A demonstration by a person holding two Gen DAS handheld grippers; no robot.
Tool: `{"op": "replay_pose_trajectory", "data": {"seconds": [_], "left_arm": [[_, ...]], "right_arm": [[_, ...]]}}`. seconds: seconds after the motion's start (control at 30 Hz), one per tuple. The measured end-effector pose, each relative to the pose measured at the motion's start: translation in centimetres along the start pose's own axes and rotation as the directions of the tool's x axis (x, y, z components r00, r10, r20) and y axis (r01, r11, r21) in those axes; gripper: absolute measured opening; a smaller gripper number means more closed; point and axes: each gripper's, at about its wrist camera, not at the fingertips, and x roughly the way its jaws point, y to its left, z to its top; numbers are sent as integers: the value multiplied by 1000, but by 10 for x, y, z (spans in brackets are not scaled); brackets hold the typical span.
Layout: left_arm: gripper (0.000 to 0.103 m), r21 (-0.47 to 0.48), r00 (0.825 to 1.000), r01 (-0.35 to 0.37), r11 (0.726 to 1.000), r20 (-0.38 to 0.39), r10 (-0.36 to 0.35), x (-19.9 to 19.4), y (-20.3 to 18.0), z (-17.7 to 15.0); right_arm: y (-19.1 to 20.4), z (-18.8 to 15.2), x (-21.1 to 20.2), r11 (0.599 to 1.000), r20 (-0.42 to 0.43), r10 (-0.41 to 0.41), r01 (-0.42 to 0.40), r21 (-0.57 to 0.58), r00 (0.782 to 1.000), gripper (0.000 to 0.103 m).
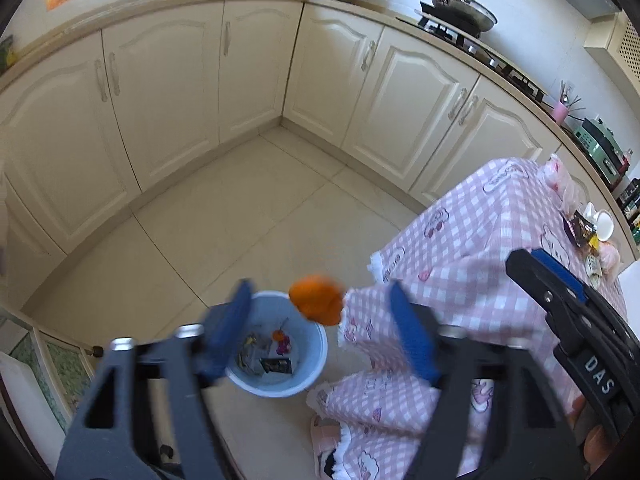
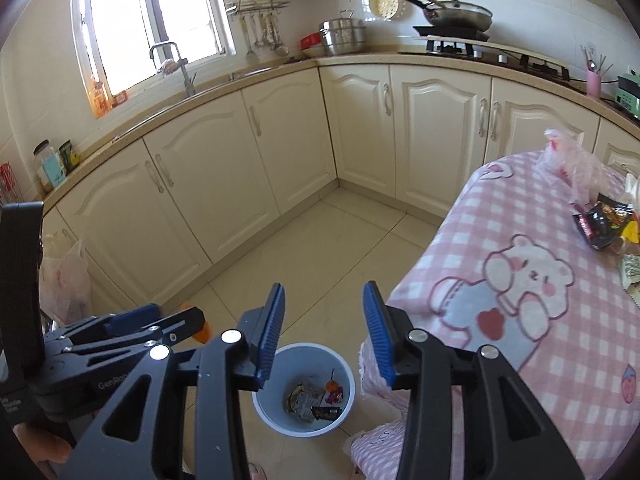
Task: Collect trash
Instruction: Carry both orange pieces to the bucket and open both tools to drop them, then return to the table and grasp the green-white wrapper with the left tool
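Observation:
A light blue bin (image 1: 280, 384) stands on the floor beside the table; it holds several wrappers and scraps, and shows in the right wrist view (image 2: 304, 428) too. My left gripper (image 1: 320, 328) is open above the bin. A blurred orange peel (image 1: 318, 298) is in the air between its fingers, touching neither. My right gripper (image 2: 324, 340) is open and empty above the bin. The left gripper (image 2: 160, 322) appears at the right wrist view's left. A dark snack wrapper (image 2: 600, 222) and other trash lie on the table's far side.
The table with a pink checked cloth (image 2: 540, 280) fills the right. Cream cabinets (image 2: 280, 152) line the back under a counter with a sink tap (image 2: 176, 64), pots and a stove (image 2: 456, 36). A plastic bag (image 2: 64, 280) hangs at left. Tiled floor (image 1: 260, 220) lies between.

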Motion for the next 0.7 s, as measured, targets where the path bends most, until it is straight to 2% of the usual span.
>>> {"op": "replay_pose_trajectory", "data": {"seconds": [0.03, 0.17, 0.37, 0.57, 0.7], "left_arm": [[76, 5, 1000, 0, 1000, 23, 0, -5, -4, 1], [76, 28, 999, 1, 1000, 33, -2, -12, -17, 3], [76, 62, 998, 47, 997, 43, -50, -25, -47, 0], [76, 157, 992, 110, 981, 42, -118, -33, -107, -4], [76, 233, 985, 164, 959, 21, -173, -34, -158, -9]], "right_arm": [[-4, 1, -3, 1000, 7, -4, 4, 4, 1000, 40], [-20, 4, -19, 999, 39, -25, 23, 27, 999, 41], [-49, 3, -44, 997, 72, -51, 46, 64, 996, 41], [-99, -3, -75, 987, 104, -109, 95, 126, 989, 41], [-148, -12, -101, 968, 123, -181, 155, 198, 976, 43]]}}
